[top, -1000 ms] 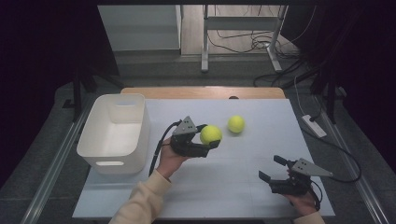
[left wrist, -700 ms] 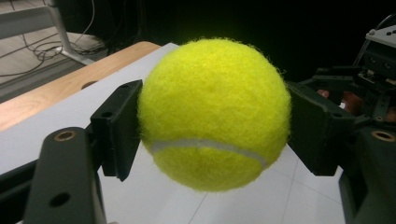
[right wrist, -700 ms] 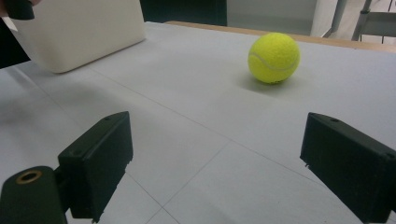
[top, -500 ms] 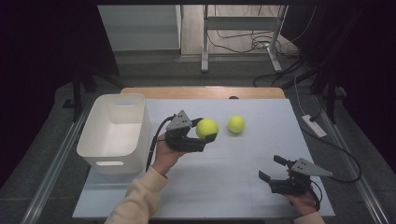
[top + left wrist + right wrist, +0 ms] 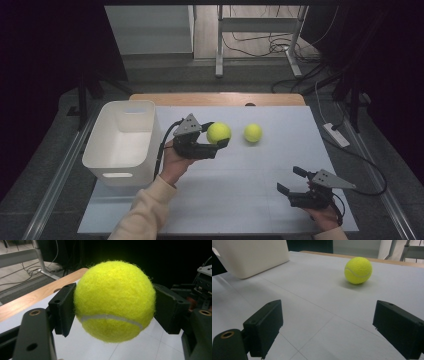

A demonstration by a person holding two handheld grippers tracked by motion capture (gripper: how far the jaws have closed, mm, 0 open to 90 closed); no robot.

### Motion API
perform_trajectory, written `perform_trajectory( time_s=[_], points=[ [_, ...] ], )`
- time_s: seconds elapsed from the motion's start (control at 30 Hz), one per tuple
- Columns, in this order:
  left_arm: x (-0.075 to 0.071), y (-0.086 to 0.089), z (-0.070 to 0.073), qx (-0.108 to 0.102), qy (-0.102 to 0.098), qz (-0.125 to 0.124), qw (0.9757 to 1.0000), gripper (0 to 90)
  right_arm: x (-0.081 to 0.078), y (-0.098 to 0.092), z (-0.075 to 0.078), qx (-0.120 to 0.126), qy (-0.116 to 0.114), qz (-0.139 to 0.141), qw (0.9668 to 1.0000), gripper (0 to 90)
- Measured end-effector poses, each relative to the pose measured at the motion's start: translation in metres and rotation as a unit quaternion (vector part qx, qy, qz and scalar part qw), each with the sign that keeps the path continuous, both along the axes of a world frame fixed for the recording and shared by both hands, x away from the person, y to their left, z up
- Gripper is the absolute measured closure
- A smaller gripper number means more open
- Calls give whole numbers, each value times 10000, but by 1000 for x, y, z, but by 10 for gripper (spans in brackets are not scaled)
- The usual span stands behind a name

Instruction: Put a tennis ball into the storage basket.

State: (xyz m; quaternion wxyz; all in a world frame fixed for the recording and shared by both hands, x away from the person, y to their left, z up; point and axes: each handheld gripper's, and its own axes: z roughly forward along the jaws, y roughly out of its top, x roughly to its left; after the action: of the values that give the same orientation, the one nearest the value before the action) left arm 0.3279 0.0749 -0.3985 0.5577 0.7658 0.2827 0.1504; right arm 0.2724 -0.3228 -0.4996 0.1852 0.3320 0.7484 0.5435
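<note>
My left gripper (image 5: pixel 216 135) is shut on a yellow tennis ball (image 5: pixel 218 132) and holds it clear of the white table, just right of the bin. In the left gripper view the ball (image 5: pixel 113 300) sits squeezed between the two black pads (image 5: pixel 63 307). A second tennis ball (image 5: pixel 253 132) lies on the table a little to the right of the held one. It also appears in the right gripper view (image 5: pixel 358 270), far ahead of the jaws. My right gripper (image 5: pixel 289 179) rests low at the table's front right, open, with nothing between its fingers (image 5: pixel 329 330).
A white plastic bin (image 5: pixel 117 170) stands at the table's left side, and its corner is seen from the right gripper (image 5: pixel 249 257). A wooden strip (image 5: pixel 215 98) edges the far side of the table. Cables and a metal stand (image 5: pixel 220 45) lie on the floor beyond.
My left gripper has risen with the ball and drifted slightly left toward the bin. The right gripper and the loose ball have stayed put.
</note>
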Motion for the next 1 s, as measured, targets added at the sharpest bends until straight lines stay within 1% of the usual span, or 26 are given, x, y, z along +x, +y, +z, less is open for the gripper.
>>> perform_trajectory(
  time_s=[0.3, 0.57, 0.83, 1.0],
  points=[
    [0, 6, 9, -94, -89, 140, 9998, 270, 0, 0, 0, 14, 3, -10, 10000, 95],
    [0, 11, 15, -81, -141, 238, 9996, 270, 0, 0, 0, 16, 6, -24, 10000, 95],
    [1, 18, 17, -121, -144, 363, 9992, 270, 0, 0, 0, 10, 9, -22, 10000, 95],
    [1, 22, 20, -102, -197, 442, 9988, 270, 0, 0, 0, 6, 11, -24, 10000, 96]
  ],
)
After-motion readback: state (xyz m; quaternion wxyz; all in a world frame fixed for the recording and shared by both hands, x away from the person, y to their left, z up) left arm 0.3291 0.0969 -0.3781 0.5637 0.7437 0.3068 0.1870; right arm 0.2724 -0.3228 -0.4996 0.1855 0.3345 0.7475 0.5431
